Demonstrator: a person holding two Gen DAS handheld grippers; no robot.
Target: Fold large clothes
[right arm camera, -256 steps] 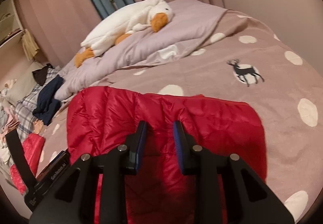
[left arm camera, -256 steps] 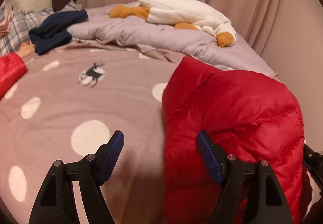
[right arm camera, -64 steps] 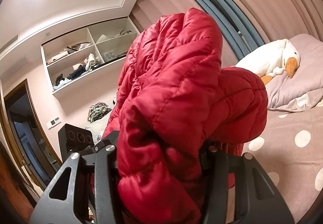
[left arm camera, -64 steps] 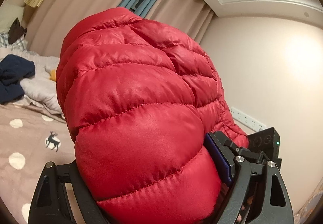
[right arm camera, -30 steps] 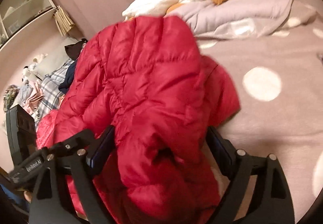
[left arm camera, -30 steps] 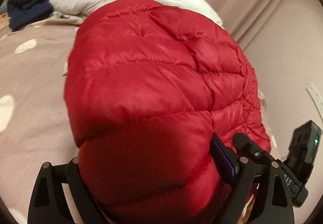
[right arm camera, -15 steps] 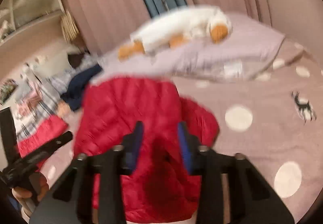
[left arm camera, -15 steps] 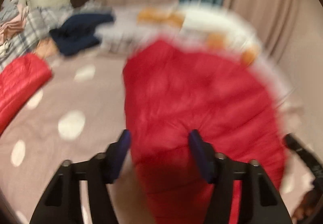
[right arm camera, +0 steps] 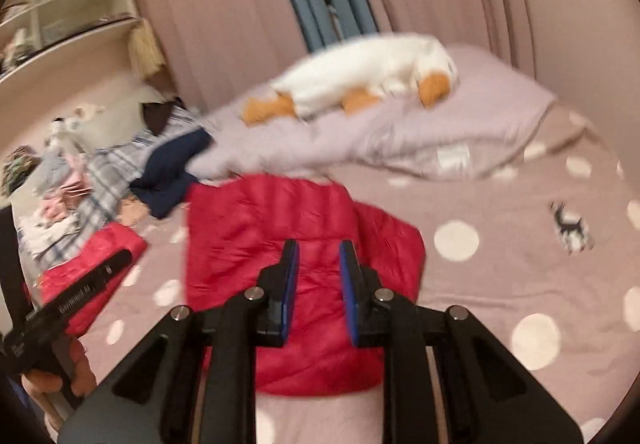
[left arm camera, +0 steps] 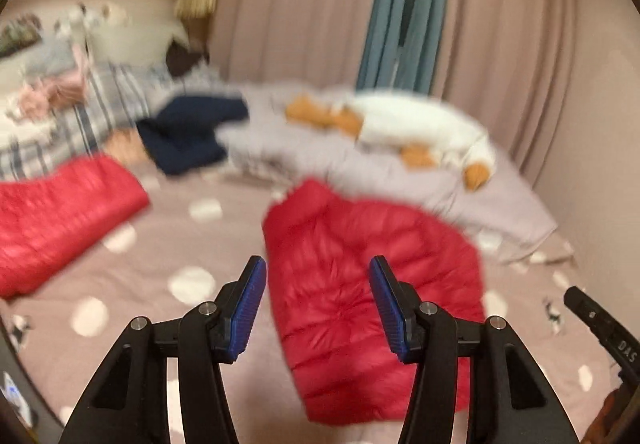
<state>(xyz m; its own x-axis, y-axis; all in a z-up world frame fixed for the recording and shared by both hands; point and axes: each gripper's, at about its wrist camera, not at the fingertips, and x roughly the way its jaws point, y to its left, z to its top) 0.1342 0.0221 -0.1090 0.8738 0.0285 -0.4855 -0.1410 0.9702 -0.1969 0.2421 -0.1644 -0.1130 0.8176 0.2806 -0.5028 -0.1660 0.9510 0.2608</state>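
Observation:
A red puffer jacket [left arm camera: 360, 304] lies folded in a bundle on the dotted mauve bedspread [left arm camera: 180, 244]. My left gripper [left arm camera: 316, 268] hovers above it, open, with nothing between the blue pads. In the right wrist view the same jacket [right arm camera: 260, 228] lies below my right gripper [right arm camera: 318, 248]. Its jaws are closing, a narrow gap shows between the pads, and nothing is held. A second red garment [left arm camera: 60, 219] lies folded at the left of the bed. Both views are motion-blurred.
A white goose plush [left arm camera: 420, 127] rests on a lilac duvet [left arm camera: 400, 179] at the back. A navy garment [left arm camera: 192, 131] and plaid clothes [left arm camera: 100, 103] are piled at the back left. Curtains and a wall shelf [right arm camera: 60, 23] stand behind the bed.
Both grippers let go of the red jacket, which now lies on the bed. Both have risen and pulled back from it, and their jaws stand narrower.

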